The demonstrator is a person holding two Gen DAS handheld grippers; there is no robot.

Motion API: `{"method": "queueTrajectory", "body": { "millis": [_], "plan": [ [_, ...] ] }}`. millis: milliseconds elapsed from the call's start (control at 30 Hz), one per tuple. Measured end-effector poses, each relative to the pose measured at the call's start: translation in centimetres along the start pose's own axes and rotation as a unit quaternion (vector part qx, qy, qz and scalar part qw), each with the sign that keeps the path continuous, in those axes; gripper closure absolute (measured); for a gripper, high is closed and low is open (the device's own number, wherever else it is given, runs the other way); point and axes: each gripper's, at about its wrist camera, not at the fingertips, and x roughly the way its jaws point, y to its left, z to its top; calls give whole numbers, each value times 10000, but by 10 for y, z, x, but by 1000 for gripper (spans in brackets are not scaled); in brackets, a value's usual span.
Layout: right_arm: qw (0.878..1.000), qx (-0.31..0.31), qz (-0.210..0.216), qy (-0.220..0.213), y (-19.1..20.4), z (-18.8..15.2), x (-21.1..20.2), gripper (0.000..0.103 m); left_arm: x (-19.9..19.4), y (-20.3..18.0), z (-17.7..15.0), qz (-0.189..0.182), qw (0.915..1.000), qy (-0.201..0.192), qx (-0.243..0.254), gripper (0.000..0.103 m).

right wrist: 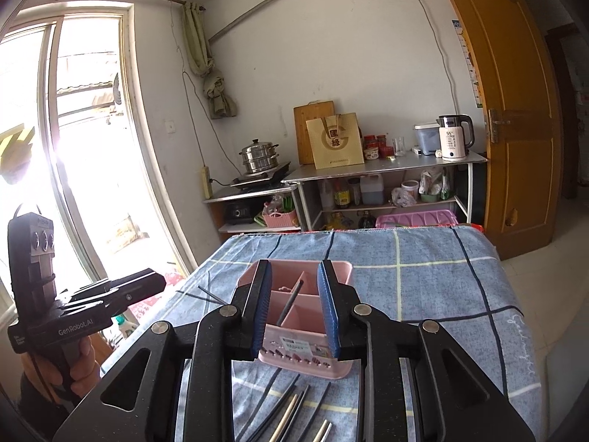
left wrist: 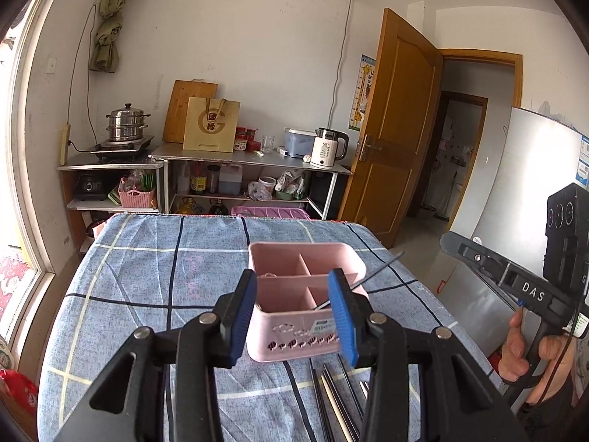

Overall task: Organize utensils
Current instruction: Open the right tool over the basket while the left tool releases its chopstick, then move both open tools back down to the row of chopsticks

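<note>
A pink divided utensil holder (left wrist: 294, 302) stands on the blue checked tablecloth; it also shows in the right wrist view (right wrist: 294, 316). One dark chopstick (left wrist: 362, 280) leans in its front right compartment, seen too in the right wrist view (right wrist: 289, 304). Several loose chopsticks (left wrist: 337, 401) lie on the cloth in front of the holder, also in the right wrist view (right wrist: 291, 410). My left gripper (left wrist: 296, 316) is open and empty, its blue pads either side of the holder. My right gripper (right wrist: 294, 313) is open and empty, also just in front of the holder.
The table (right wrist: 423, 287) ends at a far edge before metal shelves (left wrist: 206, 162) with a steamer pot, kettle and jars. A window is at the left, a wooden door (left wrist: 394, 121) and a fridge at the right. The other handheld gripper (left wrist: 522, 287) is at the right.
</note>
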Motion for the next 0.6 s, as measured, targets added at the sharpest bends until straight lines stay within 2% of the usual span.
{"method": "queueTrajectory", "body": {
  "millis": [300, 600],
  "plan": [
    [9981, 241, -250, 508, -18, -54, -17, 76, 1, -13, -56, -137, 9987, 481, 14, 61],
    [9967, 242, -418, 654, -18, -90, -34, 76, -18, -21, -92, -126, 9991, 411, -40, 59]
  ]
}}
